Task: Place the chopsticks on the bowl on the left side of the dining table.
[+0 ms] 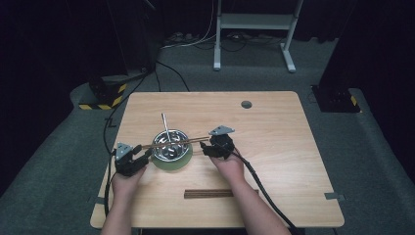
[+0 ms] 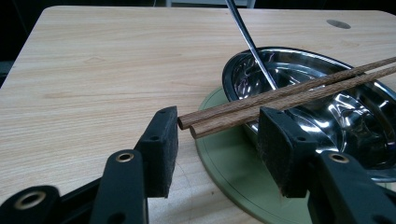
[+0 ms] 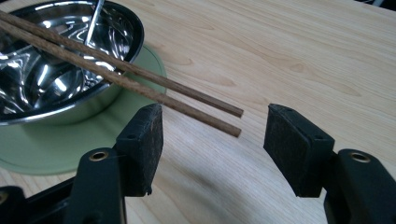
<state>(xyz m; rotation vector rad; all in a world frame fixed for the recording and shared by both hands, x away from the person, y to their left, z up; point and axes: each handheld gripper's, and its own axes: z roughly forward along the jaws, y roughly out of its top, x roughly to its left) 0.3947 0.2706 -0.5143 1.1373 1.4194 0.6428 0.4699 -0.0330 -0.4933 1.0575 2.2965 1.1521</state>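
Note:
A steel bowl (image 1: 170, 149) stands on a round green mat (image 1: 175, 164) with a metal spoon (image 1: 165, 125) leaning in it. Two brown chopsticks (image 1: 173, 143) lie side by side across the bowl's rim. My left gripper (image 1: 142, 154) sits at their left ends. In the left gripper view those ends (image 2: 196, 122) lie between the open pads of the left gripper (image 2: 218, 116), with no squeeze showing. My right gripper (image 1: 208, 147) is at the other ends. There the tips (image 3: 233, 122) hang just in front of the open right gripper (image 3: 215, 112), clear of both pads.
A dark wooden strip (image 1: 208, 193) lies near the table's front edge between the forearms. A round cable hole (image 1: 246, 104) is at the back right of the tabletop. Cables trail from both grippers off the table's front.

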